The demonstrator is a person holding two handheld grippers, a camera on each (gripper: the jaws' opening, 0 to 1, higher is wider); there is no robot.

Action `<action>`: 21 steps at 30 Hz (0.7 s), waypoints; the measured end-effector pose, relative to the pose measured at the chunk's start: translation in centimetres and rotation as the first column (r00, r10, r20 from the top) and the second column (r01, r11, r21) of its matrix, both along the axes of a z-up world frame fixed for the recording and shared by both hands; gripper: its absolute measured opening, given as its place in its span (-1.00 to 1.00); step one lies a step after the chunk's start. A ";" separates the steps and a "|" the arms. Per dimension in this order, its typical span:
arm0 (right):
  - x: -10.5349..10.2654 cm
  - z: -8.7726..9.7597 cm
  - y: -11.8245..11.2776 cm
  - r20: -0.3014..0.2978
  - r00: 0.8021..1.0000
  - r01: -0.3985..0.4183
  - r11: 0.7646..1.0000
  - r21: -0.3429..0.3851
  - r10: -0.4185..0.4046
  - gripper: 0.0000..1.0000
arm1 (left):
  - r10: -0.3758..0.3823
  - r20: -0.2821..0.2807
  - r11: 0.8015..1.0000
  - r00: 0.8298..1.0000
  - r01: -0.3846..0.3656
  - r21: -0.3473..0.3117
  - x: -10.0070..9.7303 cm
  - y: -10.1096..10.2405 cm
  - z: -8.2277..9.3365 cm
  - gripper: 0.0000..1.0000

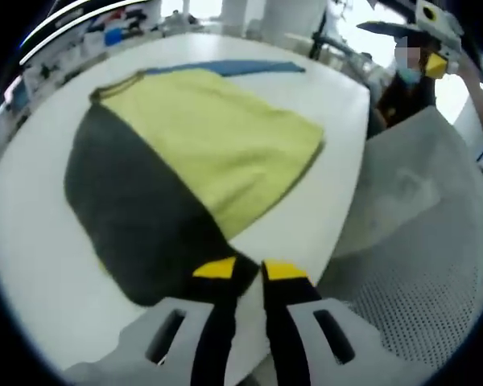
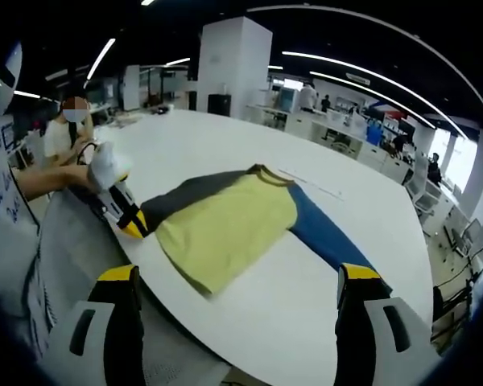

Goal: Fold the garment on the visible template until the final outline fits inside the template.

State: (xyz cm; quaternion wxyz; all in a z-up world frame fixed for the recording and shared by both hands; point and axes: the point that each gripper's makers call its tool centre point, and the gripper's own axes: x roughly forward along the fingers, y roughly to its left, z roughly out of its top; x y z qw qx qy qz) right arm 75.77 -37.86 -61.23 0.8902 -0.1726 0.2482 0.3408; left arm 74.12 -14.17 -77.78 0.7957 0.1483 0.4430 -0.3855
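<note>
Here, in the left gripper view, the left gripper [image 1: 250, 270] was pinched on the dark edge of the shirt [image 1: 201, 153] lying on the table [image 1: 32, 241]. In the right gripper view, the right gripper [image 2: 238, 275] stood wide apart, off the table's [image 2: 370, 209] near edge, short of the shirt [image 2: 225, 221].

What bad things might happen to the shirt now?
1. The left gripper pinches the shirt at its dark sleeve, right by the table edge; a pull outward might drag it off.
2. A blue part sticks out to one side, so the fold may end up lopsided.
3. The right gripper is open and away, so nothing pins the cloth; it may slide.
</note>
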 end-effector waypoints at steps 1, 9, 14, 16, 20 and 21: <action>0.0 0.0 0.0 -0.001 1.000 0.001 1.000 0.001 -0.001 1.00 | -0.006 0.003 1.000 1.000 0.006 0.007 0.0 0.0 0.0 -0.91; -0.1 -0.1 0.1 -0.006 1.000 0.000 1.000 0.001 0.000 1.00 | -0.023 0.004 1.000 1.000 0.023 0.016 0.0 0.1 0.0 -0.93; -0.4 -0.2 0.3 -0.015 1.000 -0.009 1.000 -0.003 0.009 1.00 | -0.027 0.005 0.999 1.000 0.027 0.022 0.1 0.1 0.0 -0.95; -0.4 -0.1 0.4 -0.011 1.000 -0.011 1.000 0.000 0.011 1.00 | -0.025 0.003 0.999 1.000 0.024 0.023 0.1 0.1 0.0 -0.96; -0.3 -0.1 0.4 -0.009 1.000 -0.004 1.000 0.006 0.004 1.00 | -0.025 0.003 0.999 1.000 0.025 0.024 0.1 0.1 0.0 -0.96; -0.2 0.1 0.4 -0.006 1.000 -0.001 1.000 0.013 0.001 1.00 | -0.022 0.002 1.000 1.000 0.022 0.023 0.1 0.1 -0.1 -0.97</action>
